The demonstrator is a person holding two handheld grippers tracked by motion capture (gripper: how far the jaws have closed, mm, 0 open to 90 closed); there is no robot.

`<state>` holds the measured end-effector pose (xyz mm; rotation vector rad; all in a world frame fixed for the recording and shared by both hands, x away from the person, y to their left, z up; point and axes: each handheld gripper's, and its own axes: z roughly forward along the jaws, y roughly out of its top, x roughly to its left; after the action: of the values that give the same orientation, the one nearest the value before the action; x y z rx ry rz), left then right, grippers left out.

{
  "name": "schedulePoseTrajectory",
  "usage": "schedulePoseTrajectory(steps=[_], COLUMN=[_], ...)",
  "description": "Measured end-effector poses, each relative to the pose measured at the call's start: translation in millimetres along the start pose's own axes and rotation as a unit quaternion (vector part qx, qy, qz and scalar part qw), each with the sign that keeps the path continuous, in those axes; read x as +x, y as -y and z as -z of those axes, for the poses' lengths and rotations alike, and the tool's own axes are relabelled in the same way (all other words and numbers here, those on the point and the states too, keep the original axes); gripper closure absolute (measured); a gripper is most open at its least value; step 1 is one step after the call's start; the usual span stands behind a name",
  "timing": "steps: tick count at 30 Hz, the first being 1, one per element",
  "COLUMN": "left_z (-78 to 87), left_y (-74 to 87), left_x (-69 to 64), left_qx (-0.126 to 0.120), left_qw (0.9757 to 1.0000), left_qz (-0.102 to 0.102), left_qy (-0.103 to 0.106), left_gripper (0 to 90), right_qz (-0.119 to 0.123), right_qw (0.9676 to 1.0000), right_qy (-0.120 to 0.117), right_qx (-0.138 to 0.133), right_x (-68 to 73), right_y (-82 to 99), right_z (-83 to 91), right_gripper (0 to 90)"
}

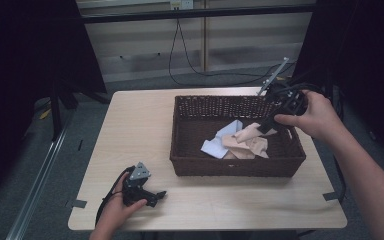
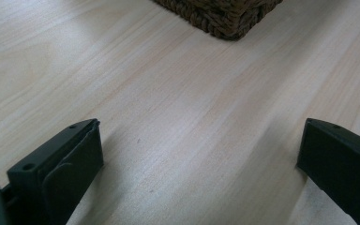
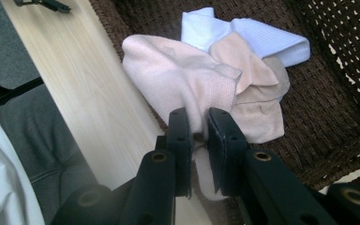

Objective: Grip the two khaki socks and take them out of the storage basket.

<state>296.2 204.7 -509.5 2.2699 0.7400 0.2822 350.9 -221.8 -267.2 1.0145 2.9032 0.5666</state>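
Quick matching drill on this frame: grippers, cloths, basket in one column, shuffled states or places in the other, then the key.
1. left gripper
2. right gripper
3. white cloth
4. wicker basket

a. lying inside the basket
b. shut on the pink cloth
c. standing on the table
d. open, low over bare wood

Pairs: 1-d, 2-b, 3-a, 4-c

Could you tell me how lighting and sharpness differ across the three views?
High view: dim, dark surroundings, the basket and peach cloth soft. Left gripper view: bright table, the open left gripper slightly blurred. Right gripper view: well lit, cloth sharp, the right gripper shut on it.
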Motion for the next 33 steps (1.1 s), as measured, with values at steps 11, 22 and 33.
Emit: schedulePoseTrajectory(steps=[11,22,33], left_z=[0.1,-0.1,0.5], left_y=[-0.1,0.1,0.0], left_x=[0.0,-0.3,0.2], left_qx=[0.001,0.0,0.004], left_qw=[1.0,1.0,1.0], left_qz=[0.0,0.002,-0.002], left_qy=[0.0,0.002,0.001], left_gripper=[0.0,0.0,0.0], right_qz=[0.02,0.05,0.072], right_qw=[0.9997,0.9985,0.9966], right_qy=[-0.013,-0.019,-0.034], right_qx=[0.003,0.011,0.019], right_x=[16.8,36.2,54.9], right_y=[5.7,10.3,16.7], right_z=[7.1,3.8,-7.8], right_gripper=[79.3,79.3,79.3])
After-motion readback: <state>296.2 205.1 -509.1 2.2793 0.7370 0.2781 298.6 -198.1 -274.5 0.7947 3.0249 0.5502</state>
